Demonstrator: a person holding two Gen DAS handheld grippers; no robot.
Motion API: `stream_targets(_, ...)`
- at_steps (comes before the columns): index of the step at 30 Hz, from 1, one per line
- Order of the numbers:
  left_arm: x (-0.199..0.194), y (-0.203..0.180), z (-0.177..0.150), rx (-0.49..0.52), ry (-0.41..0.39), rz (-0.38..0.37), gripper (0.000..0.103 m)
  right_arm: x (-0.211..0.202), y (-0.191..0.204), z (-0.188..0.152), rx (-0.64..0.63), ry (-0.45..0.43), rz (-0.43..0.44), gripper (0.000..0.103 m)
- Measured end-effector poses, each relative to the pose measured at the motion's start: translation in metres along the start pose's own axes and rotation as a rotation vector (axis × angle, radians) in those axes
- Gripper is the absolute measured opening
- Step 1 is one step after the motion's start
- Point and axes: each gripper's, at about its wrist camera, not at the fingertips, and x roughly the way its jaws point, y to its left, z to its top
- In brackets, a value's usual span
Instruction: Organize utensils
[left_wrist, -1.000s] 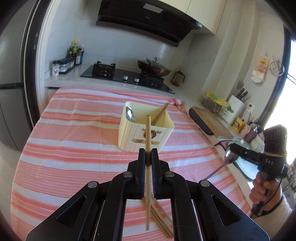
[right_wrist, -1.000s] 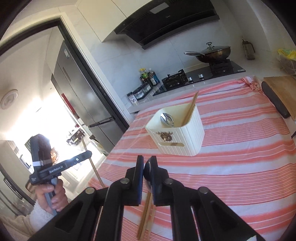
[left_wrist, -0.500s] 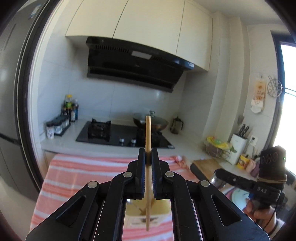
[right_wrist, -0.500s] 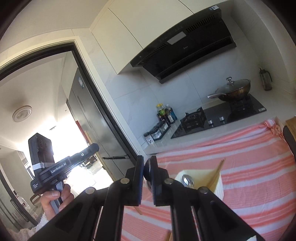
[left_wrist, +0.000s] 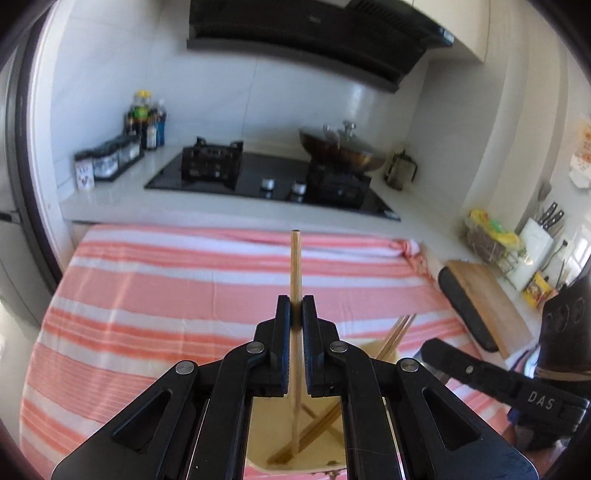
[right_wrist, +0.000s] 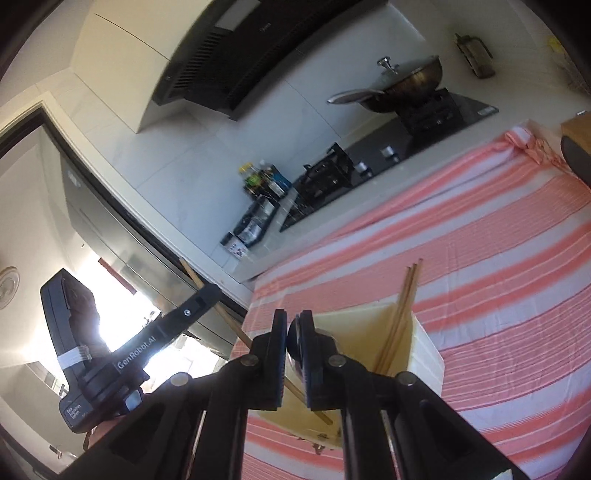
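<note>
Both claws hang over one striped bench (left_wrist: 184, 295) and one cream utensil box (right_wrist: 424, 347) holding two chopsticks (right_wrist: 400, 314). Left claw (left_wrist: 296, 306) is clenched on one chopstick (left_wrist: 295, 266), its lower end now inside the box. Right claw (right_wrist: 291, 328) is clenched on one spoon (right_wrist: 295, 339). A second ago both were short of the box.

Left tongs (left_wrist: 295, 308) clamp upright chopstick (left_wrist: 295, 266), lower end inside cream holder (left_wrist: 384, 350) on striped cloth (left_wrist: 166, 295)
</note>
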Motion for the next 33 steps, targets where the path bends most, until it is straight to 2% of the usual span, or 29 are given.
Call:
stream_targets(3, 0.023, 0.003, -0.011, 0.013, 0.095, 0.03, 0.007, 0.018, -0.001, 0.003, -0.033, 0.04, -0.052, 0.013)
stream_targets(4, 0.023, 0.006, -0.014, 0.006, 0.113, 0.027, 0.01, 0.02, 0.002, 0.006, -0.053, 0.043, -0.078, 0.023)
stream_targets(5, 0.021, 0.007, -0.016, -0.001, 0.124, 0.015, 0.025, 0.018, 0.005, 0.008, -0.07, 0.039, -0.087, 0.031)
stream_targets(6, 0.015, 0.009, -0.018, -0.005, 0.127, 0.014, 0.047, 0.013, 0.009, 0.009, -0.086, 0.026, -0.089, 0.043)
stream_targets(7, 0.006, 0.011, -0.022, -0.004, 0.123, 0.025, 0.057, 0.004, 0.013, 0.009, -0.109, 0.01, -0.094, 0.048)
stream_targets(8, -0.004, 0.013, -0.025, -0.001, 0.115, 0.038, 0.07, -0.007, 0.018, 0.008, -0.135, 0.002, -0.103, 0.048)
stream_targets(9, -0.016, 0.016, -0.031, 0.002, 0.113, 0.042, 0.074, -0.016, 0.023, 0.006, -0.165, 0.002, -0.123, 0.048)
stream_targets(12, -0.048, 0.026, -0.057, 0.022, 0.158, 0.032, 0.082, -0.047, 0.032, -0.015, -0.264, 0.024, -0.212, 0.052)
stream_targets(14, -0.069, 0.033, -0.088, 0.047, 0.198, 0.036, 0.087, -0.068, 0.029, -0.043, -0.313, 0.049, -0.267, 0.053)
stream_targets(19, -0.103, 0.041, -0.188, 0.078, 0.284, 0.056, 0.088, -0.099, -0.002, -0.144, -0.419, 0.168, -0.423, 0.054)
stream_targets(23, -0.111, 0.035, -0.248, 0.064, 0.284, 0.102, 0.088, -0.107, -0.029, -0.214, -0.495, 0.247, -0.561, 0.054)
stream_targets(25, -0.106, 0.033, -0.265, 0.047, 0.279, 0.133, 0.088, -0.111, -0.04, -0.233, -0.488, 0.258, -0.602, 0.054)
stream_targets(27, -0.099, 0.035, -0.276, 0.021, 0.273, 0.166, 0.088, -0.114, -0.05, -0.242, -0.441, 0.268, -0.597, 0.054)
stream_targets(29, -0.095, 0.04, -0.282, -0.009, 0.252, 0.193, 0.088, -0.113, -0.057, -0.246, -0.412, 0.271, -0.605, 0.054)
stream_targets(33, -0.092, 0.046, -0.285, -0.03, 0.218, 0.219, 0.088, -0.112, -0.056, -0.25, -0.437, 0.254, -0.63, 0.054)
